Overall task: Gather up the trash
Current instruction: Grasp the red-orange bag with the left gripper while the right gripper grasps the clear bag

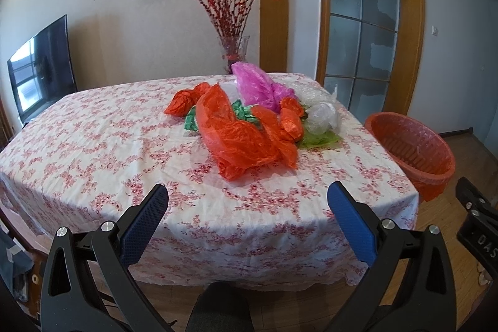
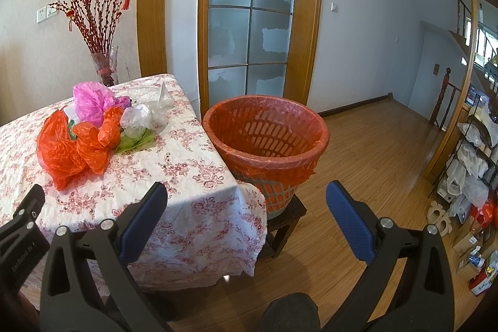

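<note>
The job looked barely begun: both the left gripper and the right gripper hung with fingers spread wide and empty, short of the table. The crumpled plastic bags lay heaped at twelve o'clock in the left view; the lined bin stood at twelve o'clock in the right, apparently empty. Next probably called for reaching forward to pinch the nearest orange bag.

Bright daylight, sharp focus, fisheye bending (dark corners).
</note>
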### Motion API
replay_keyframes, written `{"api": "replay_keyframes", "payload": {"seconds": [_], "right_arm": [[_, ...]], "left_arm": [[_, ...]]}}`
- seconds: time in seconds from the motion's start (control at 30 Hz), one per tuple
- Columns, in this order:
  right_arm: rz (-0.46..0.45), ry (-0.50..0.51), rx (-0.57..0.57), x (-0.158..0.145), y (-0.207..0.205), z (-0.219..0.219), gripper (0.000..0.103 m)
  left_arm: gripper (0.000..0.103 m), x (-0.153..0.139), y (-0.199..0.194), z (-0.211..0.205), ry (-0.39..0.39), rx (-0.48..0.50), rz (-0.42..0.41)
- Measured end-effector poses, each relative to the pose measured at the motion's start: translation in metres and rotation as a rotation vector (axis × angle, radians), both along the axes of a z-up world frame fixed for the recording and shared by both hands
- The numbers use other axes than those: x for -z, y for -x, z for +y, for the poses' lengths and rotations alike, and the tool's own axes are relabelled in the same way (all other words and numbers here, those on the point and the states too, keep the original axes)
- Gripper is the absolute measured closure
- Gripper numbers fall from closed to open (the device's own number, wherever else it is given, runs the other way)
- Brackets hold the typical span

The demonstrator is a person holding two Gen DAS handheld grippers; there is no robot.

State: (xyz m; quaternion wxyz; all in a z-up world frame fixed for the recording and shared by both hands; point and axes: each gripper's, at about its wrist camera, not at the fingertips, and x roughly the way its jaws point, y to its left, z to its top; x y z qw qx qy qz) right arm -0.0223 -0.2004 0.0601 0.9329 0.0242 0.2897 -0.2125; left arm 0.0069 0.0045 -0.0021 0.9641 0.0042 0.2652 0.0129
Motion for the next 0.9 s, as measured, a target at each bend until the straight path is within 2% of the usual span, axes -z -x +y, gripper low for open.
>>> {"api": "replay_keyframes", "payload": {"seconds": [0.3,0.53,0.6,0.77,0.83,0.9], "right_arm": [[0.026,-0.029,-0.048,0.015,-0.028,-0.001,0.004],[0.045,-0.041,-0.111,0.024,-0.055,0.008,0.004],[0.047,-0.045,-0.128,0.026,-0.062,0.010,0.004],[0.059,-0.050,-0.159,0.030,-0.076,0.015,0.004],[0.066,-0.044,-0.164,0.032,-0.081,0.017,0.004],[0.075,-0.040,-0.165,0.035,-0.085,0.017,0.004]], "left_arm": [[0.002,0.010,-0.040,0.035,0.042,-0.062,0.030],[0.002,0.007,-0.093,0.055,0.085,-0.069,0.013],[0.002,0.009,-0.107,0.053,0.082,-0.058,0.030],[0.002,0.030,-0.143,0.045,0.090,-0.018,0.139],[0.006,0.040,-0.151,0.043,0.098,-0.012,0.175],[0.017,0.046,-0.157,0.042,0.104,-0.006,0.201]]}}
